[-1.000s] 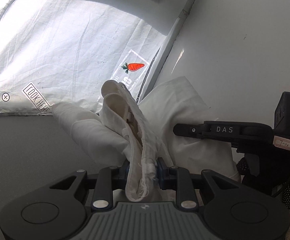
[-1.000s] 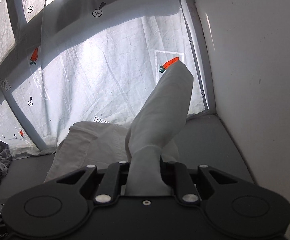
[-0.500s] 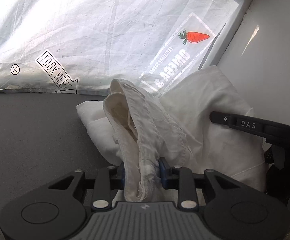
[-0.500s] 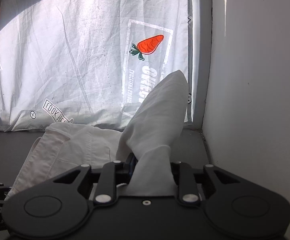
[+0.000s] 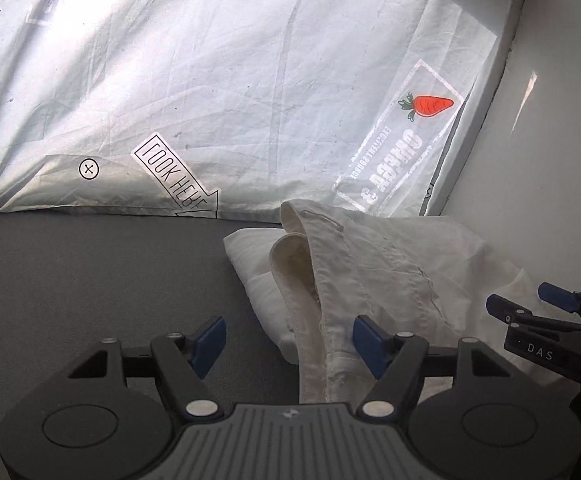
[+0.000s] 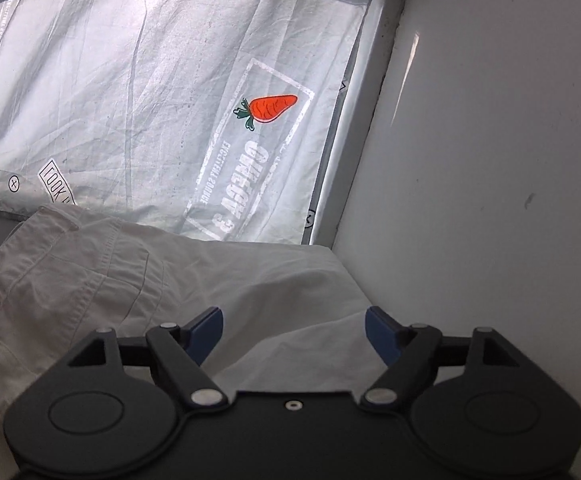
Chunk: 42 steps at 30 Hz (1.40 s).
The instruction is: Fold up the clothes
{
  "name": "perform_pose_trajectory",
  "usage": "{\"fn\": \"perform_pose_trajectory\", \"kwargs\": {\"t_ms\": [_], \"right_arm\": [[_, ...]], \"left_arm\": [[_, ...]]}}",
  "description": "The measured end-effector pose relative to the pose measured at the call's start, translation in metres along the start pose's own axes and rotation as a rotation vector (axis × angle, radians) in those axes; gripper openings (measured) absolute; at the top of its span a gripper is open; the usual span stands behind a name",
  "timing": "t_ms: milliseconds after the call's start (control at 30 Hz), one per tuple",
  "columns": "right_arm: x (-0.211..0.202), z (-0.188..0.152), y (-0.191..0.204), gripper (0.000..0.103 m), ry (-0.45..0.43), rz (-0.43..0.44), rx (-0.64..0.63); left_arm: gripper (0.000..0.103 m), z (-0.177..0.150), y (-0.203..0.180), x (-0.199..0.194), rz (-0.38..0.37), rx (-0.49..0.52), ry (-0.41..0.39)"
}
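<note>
Left wrist view: blue pads (image 5: 209,340) spread wide, jaws just opened; nothing pinched.
Left gripper (image 5: 288,340): thick seamed edge of the white garment (image 5: 374,272) lying loose between the pads, leaning toward the pad at 3 o'clock, contact too close to call; pad at 9 o'clock well clear over bare grey surface (image 5: 90,280).
Right wrist view: blue pads (image 6: 206,330) likewise wide apart, jaws just opened; no cloth clamped.
Right gripper (image 6: 294,330): white cloth (image 6: 250,280) flat beneath and between the pads, released, not lifted.
Garment position: on the grey surface, bunched toward 2 o'clock from the left gripper, tucked into the corner where the printed sheet (image 5: 250,80) meets the white wall (image 5: 550,160).
Neighbouring tool: right gripper seen at 3 o'clock in the left view (image 5: 546,308), resting over the same cloth, just beside the left one.
Backdrop: crumpled white sheet at 12 o'clock with a carrot print (image 5: 426,106) and an arrow label.
Stage, as a judgement: a fold just laid down and let go; smoothing or a further fold likely ahead.
Risk one: raised seamed edge between the left pads standing up in a ridge; likely to flop sideways and undo the fold.
Risk two: withdrawing either tool low could snag cloth on a pad and drag the layer askew.
Risk three: stack crowded against wall and sheet; little room, so a re-grasp may pinch several layers or the sheet's hem.
</note>
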State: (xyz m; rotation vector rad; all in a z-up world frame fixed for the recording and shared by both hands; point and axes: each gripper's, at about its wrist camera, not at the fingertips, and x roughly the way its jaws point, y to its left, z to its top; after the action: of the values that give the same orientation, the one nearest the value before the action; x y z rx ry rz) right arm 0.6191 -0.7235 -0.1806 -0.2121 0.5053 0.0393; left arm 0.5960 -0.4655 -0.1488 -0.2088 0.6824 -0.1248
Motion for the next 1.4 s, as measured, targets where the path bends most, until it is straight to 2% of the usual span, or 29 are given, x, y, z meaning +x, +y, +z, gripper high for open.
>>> {"fn": "perform_pose_trajectory", "kwargs": {"t_ms": [67,133,167,267,333,467,533,667,800,900,1100,1200,1400], "right_arm": [[0.011,-0.014,0.002,0.08,0.086,0.017,0.038],[0.016,-0.019,0.007,0.082,0.117,0.012,0.033],[0.017,-0.017,0.009,0.083,0.136,0.011,0.03],[0.011,-0.001,0.01,0.083,0.164,0.02,0.02],[-0.004,0.006,0.012,0.084,0.149,0.031,0.018],[-0.046,0.014,0.021,0.098,0.118,0.012,0.06],[-0.072,0.019,0.029,0.099,0.122,0.0,0.103],[-0.131,0.027,0.053,0.103,0.062,0.023,0.163],[-0.185,0.037,0.087,0.103,-0.019,0.077,0.125],[-0.221,0.042,0.114,0.103,-0.066,0.119,0.105],[-0.295,0.034,0.166,0.103,-0.112,0.24,0.078],[-0.329,0.029,0.192,0.103,-0.114,0.289,0.049],[-0.375,0.019,0.247,0.103,-0.101,0.338,-0.01]], "left_arm": [[0.074,-0.007,0.008,0.011,0.01,-0.035,0.035],[0.087,-0.014,0.021,0.023,0.027,-0.075,0.063],[0.089,-0.017,0.026,0.028,0.031,-0.089,0.075],[0.091,-0.011,0.033,0.027,0.002,-0.093,0.092],[0.09,-0.006,0.027,0.013,0.003,-0.057,0.065],[0.091,0.005,0.013,-0.045,-0.043,0.025,-0.056],[0.1,0.006,0.009,-0.079,-0.057,0.05,-0.105],[0.103,-0.002,0.011,-0.155,-0.05,0.063,-0.237],[0.103,-0.016,0.016,-0.226,-0.049,0.08,-0.325],[0.103,-0.029,0.023,-0.272,-0.013,0.075,-0.334],[0.103,-0.056,0.06,-0.356,-0.061,-0.026,-0.418],[0.103,-0.059,0.072,-0.385,0.011,-0.012,-0.447],[0.103,-0.077,0.102,-0.427,0.124,0.067,-0.419]]}}
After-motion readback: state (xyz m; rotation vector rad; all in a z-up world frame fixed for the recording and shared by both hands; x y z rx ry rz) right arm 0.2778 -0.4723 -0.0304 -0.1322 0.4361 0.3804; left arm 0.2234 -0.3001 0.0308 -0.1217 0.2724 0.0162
